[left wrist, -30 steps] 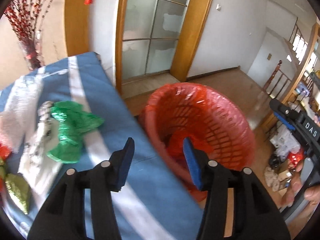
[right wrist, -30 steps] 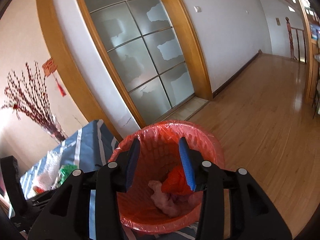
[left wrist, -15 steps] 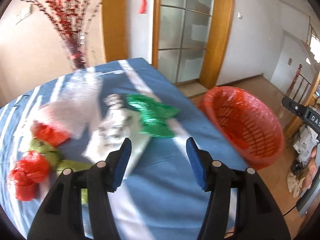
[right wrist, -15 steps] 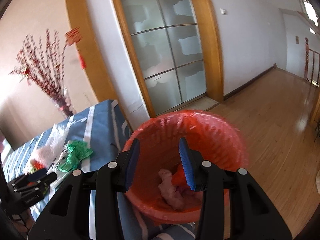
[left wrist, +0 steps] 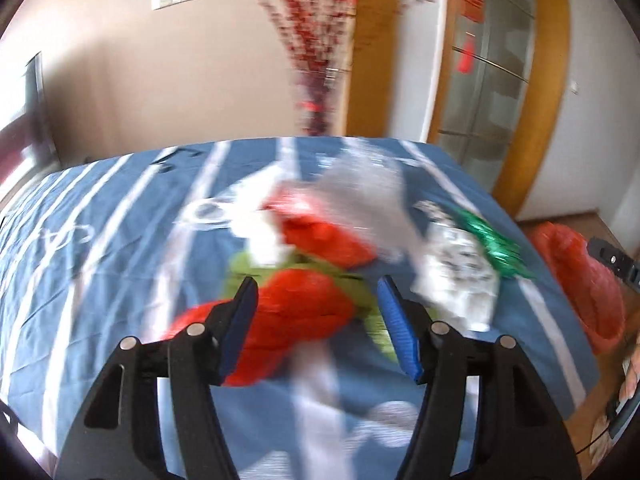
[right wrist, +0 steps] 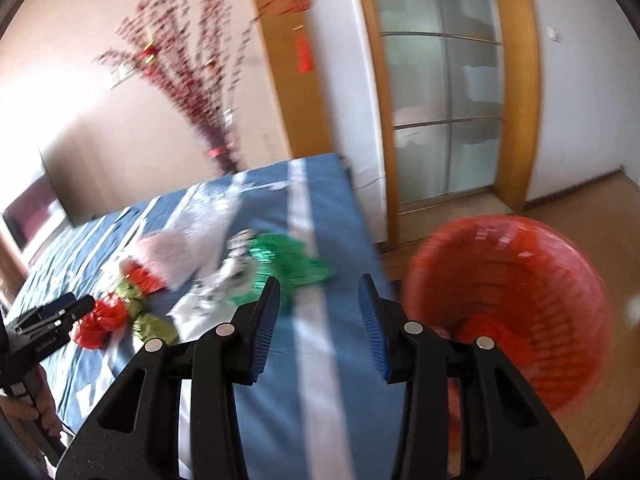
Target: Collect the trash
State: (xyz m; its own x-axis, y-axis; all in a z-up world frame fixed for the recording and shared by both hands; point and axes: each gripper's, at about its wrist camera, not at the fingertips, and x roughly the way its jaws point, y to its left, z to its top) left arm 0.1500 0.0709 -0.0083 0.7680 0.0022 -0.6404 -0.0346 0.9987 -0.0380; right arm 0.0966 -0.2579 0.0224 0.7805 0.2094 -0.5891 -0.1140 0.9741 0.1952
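Several pieces of trash lie on a blue striped tablecloth (left wrist: 100, 264). My left gripper (left wrist: 316, 300) is open and empty, just above a crumpled red bag (left wrist: 296, 312) that shows between its jaws. A green wrapper (left wrist: 364, 312), another red piece (left wrist: 324, 236), clear plastic (left wrist: 368, 188), white printed paper (left wrist: 456, 280) and green foil (left wrist: 492, 240) lie around it. My right gripper (right wrist: 320, 300) is open and empty over the table's right side, near the green foil (right wrist: 288, 264). The red basket (right wrist: 516, 304) with trash inside stands off the table's right edge.
A vase of red branches (right wrist: 200, 92) stands behind the table. A glass door in a wooden frame (right wrist: 440, 100) is at the back right. Wooden floor (right wrist: 600, 200) lies around the basket. The left gripper also shows in the right wrist view (right wrist: 60, 312).
My left gripper has swung left from the basket to the trash pile and now sits over the red bag. My right gripper has turned left from over the basket toward the table.
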